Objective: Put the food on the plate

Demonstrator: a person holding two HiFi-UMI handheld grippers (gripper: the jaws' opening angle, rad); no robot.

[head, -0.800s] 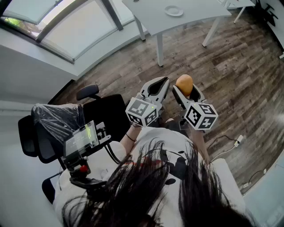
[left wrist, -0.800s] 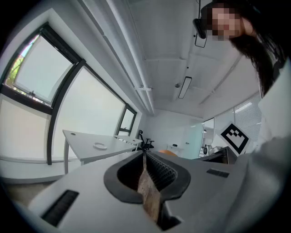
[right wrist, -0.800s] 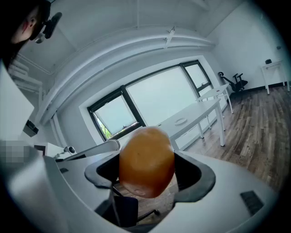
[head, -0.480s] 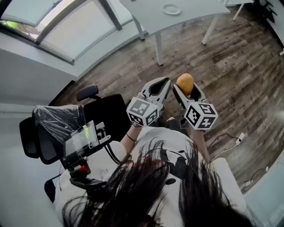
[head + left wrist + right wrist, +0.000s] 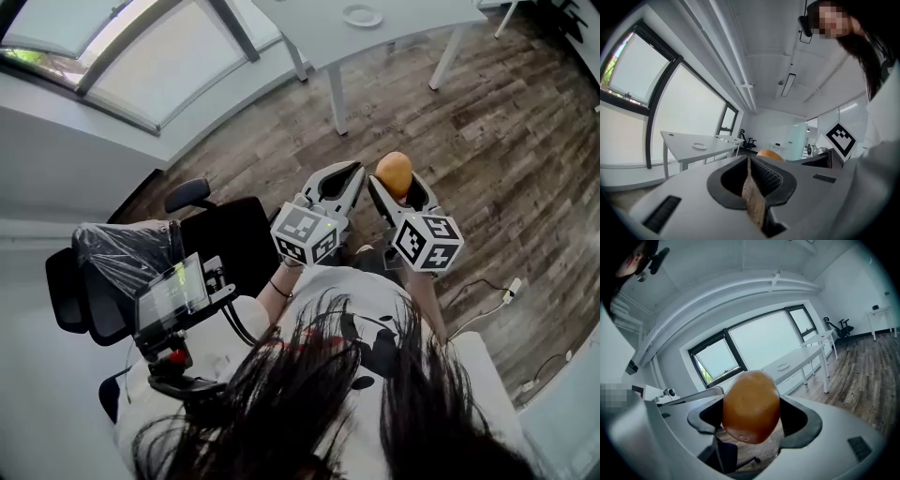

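An orange-brown, egg-shaped piece of food (image 5: 751, 406) sits clamped between the jaws of my right gripper (image 5: 397, 184), held up in front of me over the wooden floor; in the head view the food (image 5: 395, 172) pokes out at the jaw tips. My left gripper (image 5: 339, 181) is beside it on the left, shut with nothing in it, its pads pressed together (image 5: 751, 187). A small white plate (image 5: 361, 15) lies on a white table (image 5: 412, 23) far ahead; the plate (image 5: 699, 146) also shows in the left gripper view, and the plate (image 5: 782, 366) in the right gripper view.
A black office chair (image 5: 220, 239) stands close on my left, with a second chair under a plastic cover (image 5: 117, 262) and a small screen device (image 5: 171, 295) beside it. A window ledge (image 5: 141, 122) runs along the left. A cable and plug (image 5: 506, 295) lie on the floor at the right.
Both grippers have shifted slightly right and forward in the head view, the food still held. The table and plate sit a little higher in the frame.
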